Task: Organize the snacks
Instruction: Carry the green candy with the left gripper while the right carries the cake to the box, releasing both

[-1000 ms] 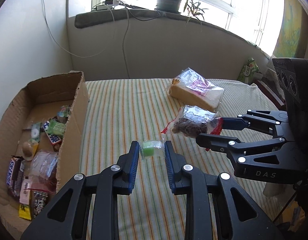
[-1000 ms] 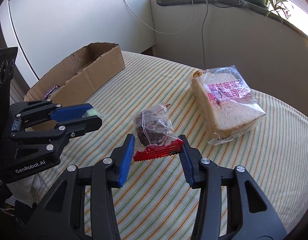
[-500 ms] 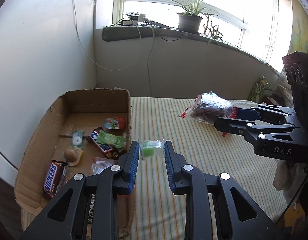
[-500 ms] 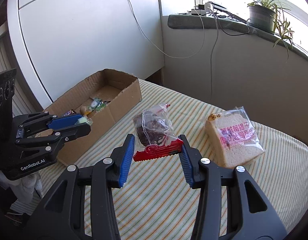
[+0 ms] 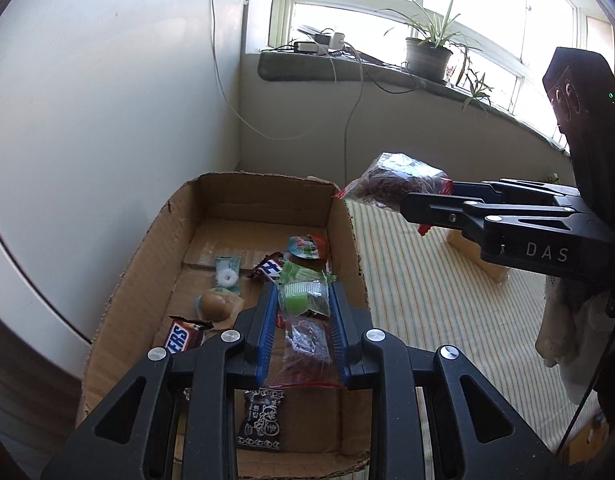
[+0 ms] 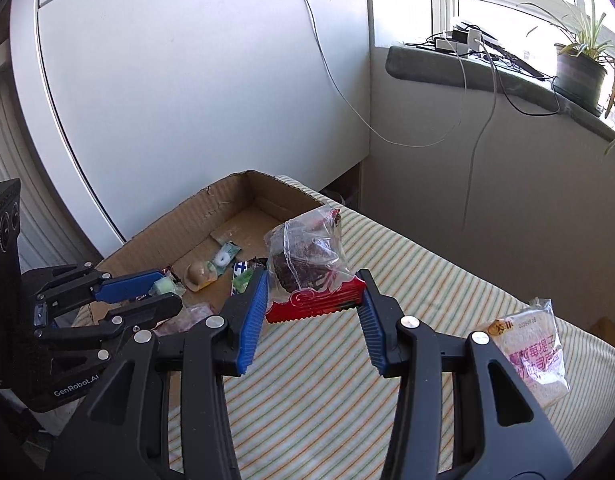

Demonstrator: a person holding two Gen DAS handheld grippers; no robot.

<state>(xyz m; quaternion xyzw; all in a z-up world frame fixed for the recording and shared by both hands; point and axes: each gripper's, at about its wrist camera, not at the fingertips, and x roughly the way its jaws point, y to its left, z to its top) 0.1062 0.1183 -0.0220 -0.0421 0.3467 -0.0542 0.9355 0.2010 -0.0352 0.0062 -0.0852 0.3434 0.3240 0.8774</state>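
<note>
My left gripper (image 5: 301, 300) is shut on a small green jelly cup (image 5: 295, 296) and holds it above the open cardboard box (image 5: 155, 240); it also shows in the right wrist view (image 6: 155, 292). My right gripper (image 6: 313, 300) is shut on a clear bag of dark snack with a red edge (image 6: 307, 260), held in the air near the box's right wall; the bag also shows in the left wrist view (image 5: 395, 180). The box holds several snacks, among them a Snickers bar (image 5: 179, 338) and a clear bag with a red edge (image 5: 307, 348).
A bagged bread loaf (image 6: 531, 352) lies on the striped tablecloth (image 6: 347, 392) at the right. A white wall panel (image 6: 187, 80) stands behind the box. A window sill with a potted plant (image 5: 427, 56) and cables runs along the back.
Both grippers have moved left toward the box with their loads. The left one now hangs over the box; the right one has come near the box's right wall.
</note>
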